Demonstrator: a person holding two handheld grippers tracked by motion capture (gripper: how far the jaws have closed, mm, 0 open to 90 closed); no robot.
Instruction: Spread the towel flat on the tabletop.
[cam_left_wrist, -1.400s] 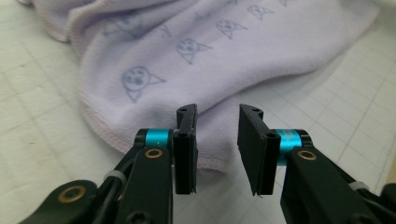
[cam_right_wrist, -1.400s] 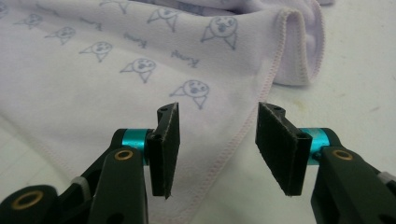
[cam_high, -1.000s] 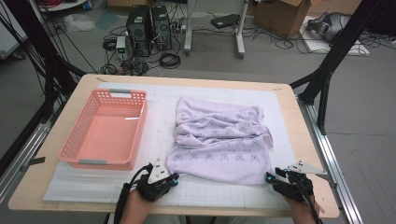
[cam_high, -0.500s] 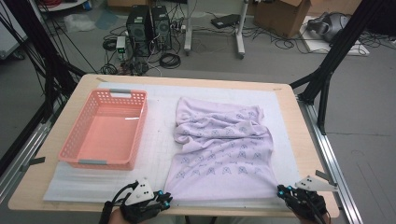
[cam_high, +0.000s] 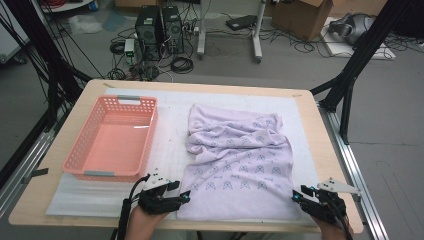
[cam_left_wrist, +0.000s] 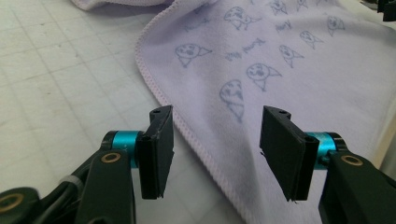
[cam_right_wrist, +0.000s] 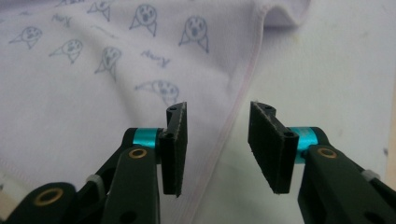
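Your left gripper just opening its jaws, right gripper too, jaws spread, nothing pinched, towel flat on desk

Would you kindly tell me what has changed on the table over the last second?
Both grippers pulled the towel's near edge toward the person, spreading its front half flat. The left gripper and right gripper have just opened and let go. The pink basket stayed put; the towel's far part remains bunched.
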